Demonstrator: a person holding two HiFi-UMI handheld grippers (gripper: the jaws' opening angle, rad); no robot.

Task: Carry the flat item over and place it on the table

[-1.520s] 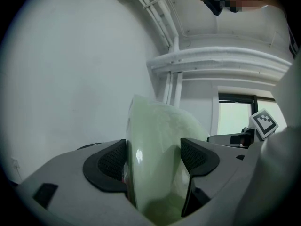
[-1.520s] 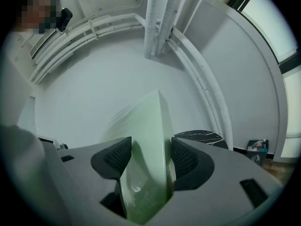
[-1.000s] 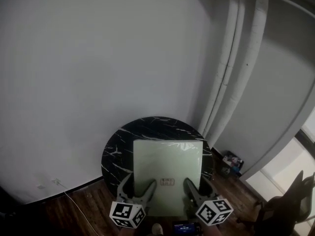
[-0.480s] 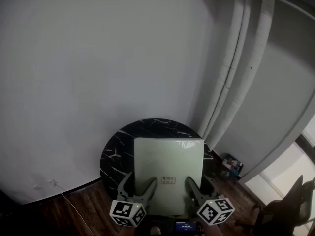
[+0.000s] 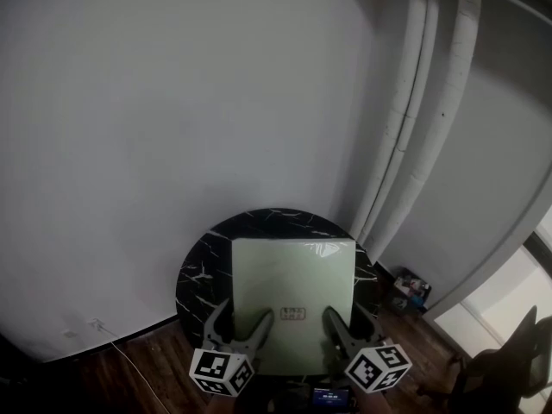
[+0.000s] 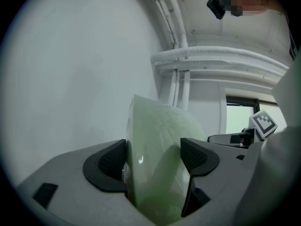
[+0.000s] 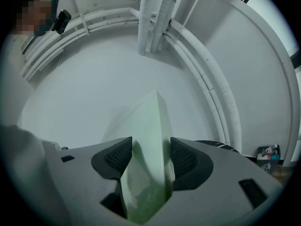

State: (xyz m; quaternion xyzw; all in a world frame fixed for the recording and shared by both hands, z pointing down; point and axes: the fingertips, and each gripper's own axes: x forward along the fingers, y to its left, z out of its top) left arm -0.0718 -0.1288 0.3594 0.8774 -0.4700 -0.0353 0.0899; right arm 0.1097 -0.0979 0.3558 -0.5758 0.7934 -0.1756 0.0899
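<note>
- The left hand-held gripper is pinching the near edge of the flat item (a pale green panel under glossy film), with one jaw on each face.
- The right hand-held gripper is pinching the same near edge further to the right, its jaws pressing on both faces.
- The flat item is lying over the middle of the round black marbled worktop; whether the two are touching cannot be told.
- The worktop is standing beside a white wall and pale vertical pipes.
</note>
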